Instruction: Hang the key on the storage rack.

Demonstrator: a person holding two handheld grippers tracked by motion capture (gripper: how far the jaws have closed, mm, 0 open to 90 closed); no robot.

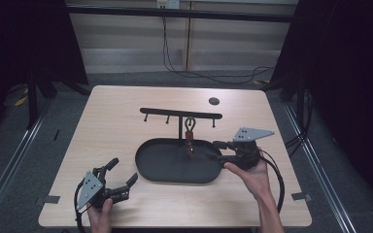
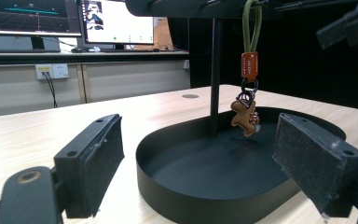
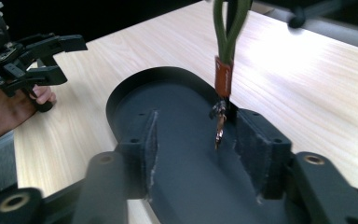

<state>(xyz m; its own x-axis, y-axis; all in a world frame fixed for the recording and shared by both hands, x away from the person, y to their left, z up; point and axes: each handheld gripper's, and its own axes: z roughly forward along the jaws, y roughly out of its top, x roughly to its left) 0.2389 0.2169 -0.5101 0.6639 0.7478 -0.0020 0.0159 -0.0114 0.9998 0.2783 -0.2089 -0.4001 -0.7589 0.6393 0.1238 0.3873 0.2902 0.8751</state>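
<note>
i have the right gripper [image 3: 193,140] unclenched, its pads either side of the keychain [image 3: 221,88] hanging from the rack [image 1: 180,114] over the tray [image 1: 148,167], touching nothing. i centre the charm before squeezing. left gripper [image 1: 121,177] rests wide apart, near left.

No words, numbers or signs can be read anywhere. The two screens [image 2: 70,18] in the upper left of the left gripper view show coloured lines and small windows, but any writing on them is far too tiny and blurry to make out. The orange tag [image 2: 249,66] on the hanging keychain, near the top middle of that view, may carry a mark, but it is too small to read.
</note>
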